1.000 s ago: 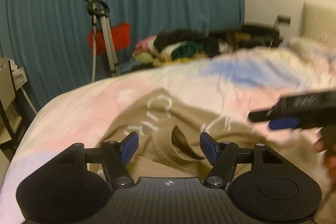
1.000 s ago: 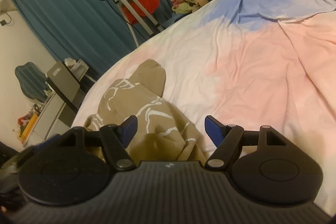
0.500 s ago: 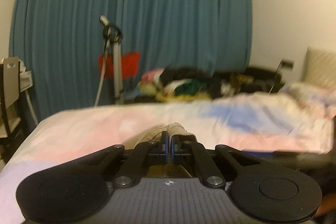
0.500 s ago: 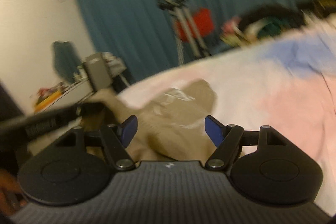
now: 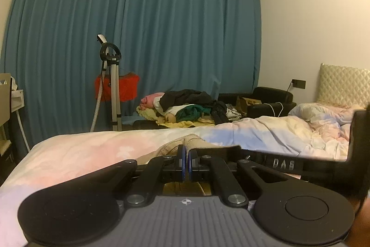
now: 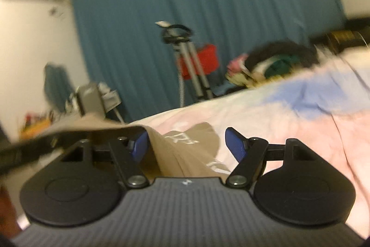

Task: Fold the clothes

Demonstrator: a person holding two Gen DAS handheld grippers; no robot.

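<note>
Tan shirt (image 5: 185,145) with white print lies bunched on the bed (image 5: 76,149), at the near edge of the pastel pink and blue cover. Nearest on that bed, the left gripper (image 5: 186,162) has its blue pads pressed together on a ribbed fold of the shirt, holding it pinched. The right gripper (image 6: 189,145) stands wide apart just over the shirt (image 6: 185,149), cloth lying between its fingers but not clamped; its view is blurred. The bed cover (image 6: 300,122) stretches away beyond it. Past the far edge of the bed sits a pile of clothes (image 5: 185,108), with a metal stand (image 5: 113,89) beside it, and behind both hangs a blue curtain (image 5: 161,27).
</note>
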